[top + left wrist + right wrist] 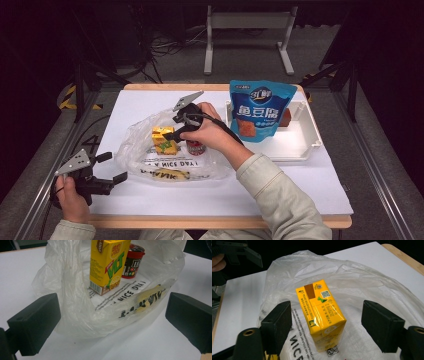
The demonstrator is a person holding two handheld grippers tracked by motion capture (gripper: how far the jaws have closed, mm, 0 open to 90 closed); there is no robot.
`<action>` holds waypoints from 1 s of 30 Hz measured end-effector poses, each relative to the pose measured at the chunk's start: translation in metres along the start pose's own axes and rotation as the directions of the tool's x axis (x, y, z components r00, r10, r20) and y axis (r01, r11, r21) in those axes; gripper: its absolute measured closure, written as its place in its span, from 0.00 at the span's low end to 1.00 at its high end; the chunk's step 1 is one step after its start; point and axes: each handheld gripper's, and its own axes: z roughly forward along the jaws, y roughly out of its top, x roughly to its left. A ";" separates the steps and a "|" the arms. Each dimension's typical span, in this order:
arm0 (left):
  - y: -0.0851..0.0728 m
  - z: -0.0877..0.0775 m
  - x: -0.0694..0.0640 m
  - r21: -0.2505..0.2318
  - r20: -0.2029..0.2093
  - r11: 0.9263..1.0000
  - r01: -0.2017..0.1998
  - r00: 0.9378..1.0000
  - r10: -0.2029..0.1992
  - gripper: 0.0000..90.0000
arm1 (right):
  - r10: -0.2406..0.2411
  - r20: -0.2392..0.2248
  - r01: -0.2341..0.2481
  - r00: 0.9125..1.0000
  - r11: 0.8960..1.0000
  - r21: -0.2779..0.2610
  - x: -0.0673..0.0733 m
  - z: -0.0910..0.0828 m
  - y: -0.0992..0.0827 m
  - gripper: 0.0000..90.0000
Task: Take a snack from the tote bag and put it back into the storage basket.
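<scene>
A yellow VLT drink carton (164, 140) stands upright inside a clear plastic bag (145, 162) at the middle of the table, with a red M&M's cup (195, 147) close beside it. My right gripper (172, 132) hangs just above the carton (322, 312), open, one jaw on each side of it and neither touching. My left gripper (112, 167) sits low at the front left of the table, open, facing the bag's (75, 315) near edge with nothing between its jaws. The carton (108, 265) and the cup (133, 261) stand beyond it.
A white tray (305, 145) at the right holds a blue snack pouch (260, 110) leaning upright and a brown item (286, 117) behind it. A white mat (280, 190) covers the wooden table. The floor beyond holds cables and a metal stand.
</scene>
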 end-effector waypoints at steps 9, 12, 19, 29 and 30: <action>-0.001 0.001 0.000 0.006 0.006 1.000 0.001 1.000 -0.002 0.01 | 0.004 -0.002 -0.004 1.000 1.000 0.030 -0.001 0.019 -0.005 0.27; -0.001 0.001 0.000 0.006 0.006 1.000 0.002 1.000 -0.002 0.01 | 0.007 -0.002 -0.006 1.000 0.999 0.044 -0.001 0.027 -0.008 0.27; -0.001 0.002 0.001 0.006 0.009 1.000 -0.001 1.000 0.001 0.01 | 0.001 -0.006 0.000 1.000 0.997 0.078 0.000 0.041 -0.011 0.27; -0.001 0.001 0.001 0.000 0.008 1.000 0.002 1.000 -0.002 0.01 | -0.031 0.010 0.029 0.999 0.991 0.132 0.005 0.053 -0.014 0.43; -0.001 0.001 0.001 0.000 0.008 1.000 0.002 1.000 -0.002 0.01 | -0.043 0.013 0.041 0.999 0.990 0.138 0.006 0.053 -0.014 0.44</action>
